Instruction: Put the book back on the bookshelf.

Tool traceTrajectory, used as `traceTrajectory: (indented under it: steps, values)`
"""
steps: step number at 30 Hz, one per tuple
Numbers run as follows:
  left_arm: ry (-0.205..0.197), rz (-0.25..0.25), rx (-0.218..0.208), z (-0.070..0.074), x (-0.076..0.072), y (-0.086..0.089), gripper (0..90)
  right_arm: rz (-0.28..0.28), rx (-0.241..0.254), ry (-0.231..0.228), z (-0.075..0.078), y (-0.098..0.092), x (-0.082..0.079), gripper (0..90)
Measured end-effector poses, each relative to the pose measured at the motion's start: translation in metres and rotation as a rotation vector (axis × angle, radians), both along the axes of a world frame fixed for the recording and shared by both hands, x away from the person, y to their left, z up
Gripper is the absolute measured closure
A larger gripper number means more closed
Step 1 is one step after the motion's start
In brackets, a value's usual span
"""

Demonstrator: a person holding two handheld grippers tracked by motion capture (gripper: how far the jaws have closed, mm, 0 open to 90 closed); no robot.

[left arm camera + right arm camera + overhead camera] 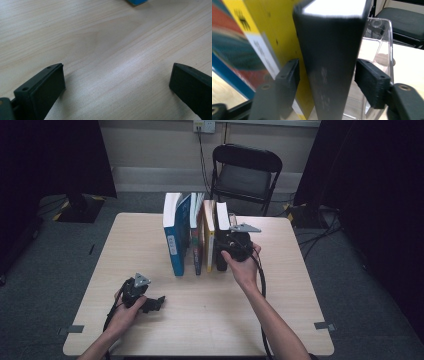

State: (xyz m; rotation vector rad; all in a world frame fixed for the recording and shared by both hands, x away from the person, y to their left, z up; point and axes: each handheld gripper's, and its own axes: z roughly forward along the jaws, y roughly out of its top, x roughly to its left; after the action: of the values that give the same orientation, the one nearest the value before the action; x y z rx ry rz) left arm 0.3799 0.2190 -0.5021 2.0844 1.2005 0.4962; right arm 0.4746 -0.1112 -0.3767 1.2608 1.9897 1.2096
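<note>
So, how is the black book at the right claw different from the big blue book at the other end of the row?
The black book has a plain dark spine; the blue book has a bright spine with a white label. The black book is shorter and slimmer, while the blue book is the tallest and thickest. The black book stands between the open jaws of the right claw, pads apart from it; the blue book stands free. Both are upright on the table.

Black book (pixel 332 62), yellow book (pixel 274 32), blue book (pixel 175 240), pale woodgrain table (pixel 105 50).

No legible text anywhere. Yellow book (pixel 270 32) spine carries dark printed marks and white label, blurred; blue book (pixel 175 240) spine label too small to read.
</note>
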Motion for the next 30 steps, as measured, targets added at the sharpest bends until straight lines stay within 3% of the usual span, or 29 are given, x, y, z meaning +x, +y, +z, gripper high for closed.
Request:
traceTrajectory:
  steps: [2,5,19,30]
  values:
    - [0.0,0.0,0.0,0.0,0.0,0.0,0.0,-0.002,0.009,0.0,-0.006,-0.003,-0.001,44.8]
    - [0.0,0.0,0.0,0.0,0.0,0.0,0.0,-0.008,0.057,0.021,-0.011,-0.007,0.001,45.3]
    - [-0.001,-0.003,-0.003,0.0,0.0,0.0,0.0,-0.038,0.032,0.022,-0.009,0.0,-0.005,47.4]
    - [0.0,-0.007,-0.004,0.0,0.0,0.0,0.0,-0.097,0.041,0.037,-0.008,0.007,-0.013,48.1]
